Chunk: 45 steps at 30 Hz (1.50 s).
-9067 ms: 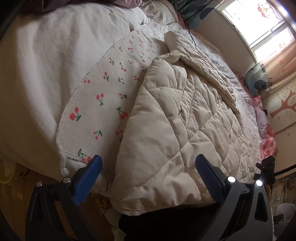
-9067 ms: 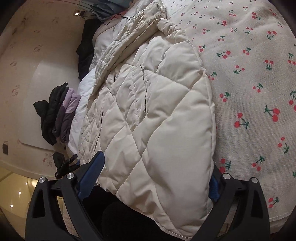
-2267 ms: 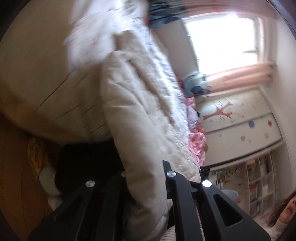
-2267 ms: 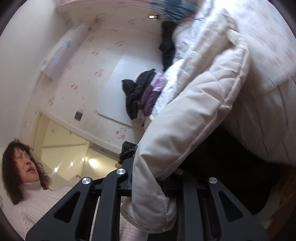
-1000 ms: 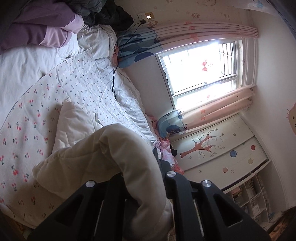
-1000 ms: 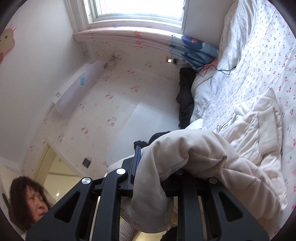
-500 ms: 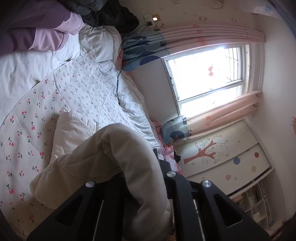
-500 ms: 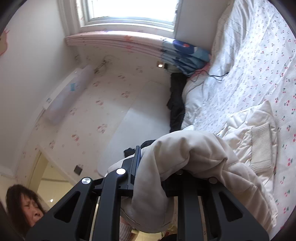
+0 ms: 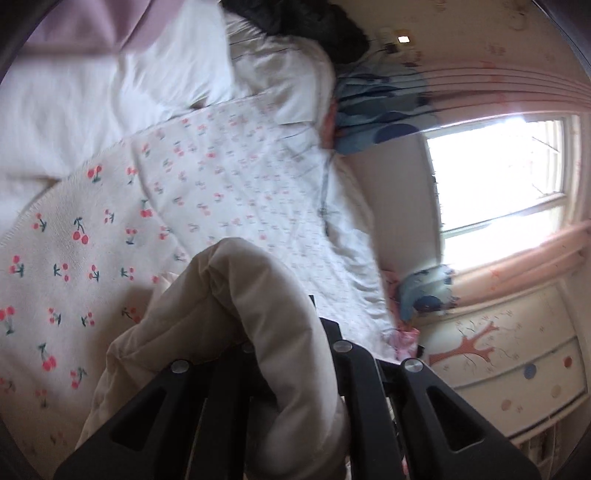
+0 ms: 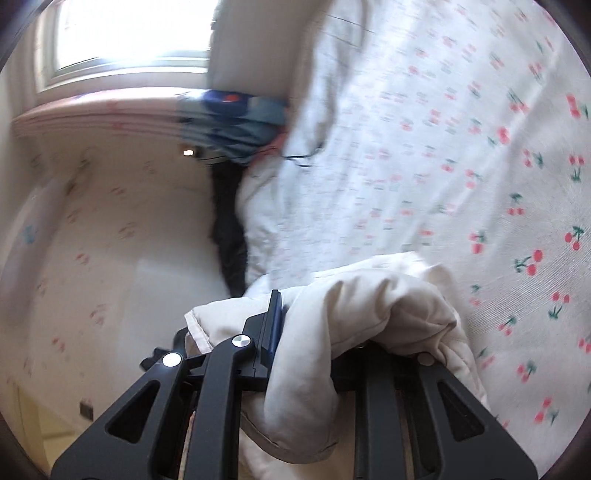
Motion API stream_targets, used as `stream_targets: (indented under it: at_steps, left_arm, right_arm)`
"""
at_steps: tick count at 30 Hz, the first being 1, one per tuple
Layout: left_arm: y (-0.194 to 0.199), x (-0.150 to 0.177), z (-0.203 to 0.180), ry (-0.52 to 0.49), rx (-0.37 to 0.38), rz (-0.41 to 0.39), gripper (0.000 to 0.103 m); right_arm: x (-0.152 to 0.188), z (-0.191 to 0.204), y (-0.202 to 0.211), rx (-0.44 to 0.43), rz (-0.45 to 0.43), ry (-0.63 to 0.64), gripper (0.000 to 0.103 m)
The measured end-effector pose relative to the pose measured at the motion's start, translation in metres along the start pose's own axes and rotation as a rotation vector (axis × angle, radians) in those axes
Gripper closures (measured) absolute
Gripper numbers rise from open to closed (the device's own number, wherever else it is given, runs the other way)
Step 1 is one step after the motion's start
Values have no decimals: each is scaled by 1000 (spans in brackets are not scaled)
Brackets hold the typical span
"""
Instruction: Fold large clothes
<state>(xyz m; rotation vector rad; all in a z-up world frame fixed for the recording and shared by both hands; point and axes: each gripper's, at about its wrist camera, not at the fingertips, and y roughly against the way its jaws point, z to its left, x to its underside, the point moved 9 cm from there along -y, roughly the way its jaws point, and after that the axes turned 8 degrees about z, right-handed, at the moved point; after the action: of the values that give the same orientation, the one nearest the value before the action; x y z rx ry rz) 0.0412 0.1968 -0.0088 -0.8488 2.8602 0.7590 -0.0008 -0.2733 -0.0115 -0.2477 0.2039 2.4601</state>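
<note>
Here, in the left wrist view, the left gripper (image 9: 284,354) has its jaws pinched tight on a thick fold of the cream padded coat (image 9: 236,317), which bulges up between the black arms and trails down and leftward onto the cherry-print blanket (image 9: 74,258). To the left of the coat the blanket lies flat and bare out to its stitched edge, and beyond that edge is plain white bedding (image 9: 55,110). A lilac garment (image 9: 85,29) and a dark garment (image 9: 295,22) sit at the far end. Rightward the bed ends at a wall with a bright window (image 9: 498,177), a pink curtain (image 9: 517,258) and a cabinet painted with a tree (image 9: 480,354); that side is tight.

In the right wrist view, the right gripper (image 10: 314,354) is likewise clamped on a bunched fold of the same coat (image 10: 369,306), cloth spilling over both arms. To its left is the papered wall (image 10: 92,240), close by, and a dark garment (image 10: 229,221) hanging at the bed's edge, which only this view shows from the side. Its right half is open blanket (image 10: 498,166). The cabinet shows only in the left view. Both views are smeared by motion.
</note>
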Motion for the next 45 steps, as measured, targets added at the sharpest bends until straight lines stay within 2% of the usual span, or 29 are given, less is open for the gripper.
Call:
stream_targets:
  at_steps: [2,4,6,8,11,14,15,16,17,19,22,23,25,27,30,31,33,34,36,39,42,45]
  left_arm:
    - [-14,-5,16,28,-16,1,94]
    - [-17,-8,20,43,0,-9,94]
    - [-15,-13,14,11,17,-34,94]
    - [-18,-18,12,-3,0,-49,93]
    - [-44,-21,34,29,-102,-1,91]
    - [-55,-25,44,100,-108,63,84]
    - [-53,-26,41,109,-94,80,80]
    - [-49,-28,34,114,-67,97,67]
    - [-43,-29,25,120,-29,109,54]
    - [-24,-34,3,112,41,97,44]
    - [10,-38,-28,104,137,37,24]
    - [20,-36,-40,62,127,10,18]
    - [27,-16,-70,-94,79,15,16]
    - [18,24,-96,-267,22,97,16]
    - [-16,108,-121,-546,-78,263,16]
    - [-31,137,-124,-641,-126,305,16]
    - [-61,172,-127,-739,-175,375,16]
    - [-79,184,-128,-755,-192,404,16]
    - [-110,185,-123,-755,-246,409,16]
    - [-149,160,-101,-675,-332,399,16]
    - [-172,123,-78,-587,-365,364,16]
    - [-196,104,-70,-583,-428,344,17]
  right_arm:
    - [-4,-12,-7,7,-8,-15,85]
    - [-8,-10,-9,7,-11,-7,83]
    - [-15,4,-7,-10,-24,44,83]
    - [-23,10,-11,-26,-26,70,83]
    - [-31,-18,-32,81,21,19,81]
    - [-34,-35,-42,128,50,-39,79]
    - [-35,-34,-42,119,58,-60,71]
    - [-36,-29,-40,95,63,-68,60]
    - [-36,-22,-38,76,68,-62,54]
    - [-36,-4,-32,52,67,-40,22]
    - [-35,24,-13,41,3,-3,10]
    - [-31,33,-10,68,0,20,9]
    - [-7,53,-10,186,50,147,9]
    - [31,72,-20,360,119,346,9]
    - [91,84,-34,592,181,637,9]
    - [109,81,-40,658,198,716,9]
    - [127,65,-52,767,233,783,9]
    - [130,54,-58,810,244,786,9]
    - [128,38,-70,858,237,782,9]
    - [110,25,-86,870,196,757,7]
    - [88,15,-98,894,180,727,7]
    - [70,6,-111,896,195,707,7]
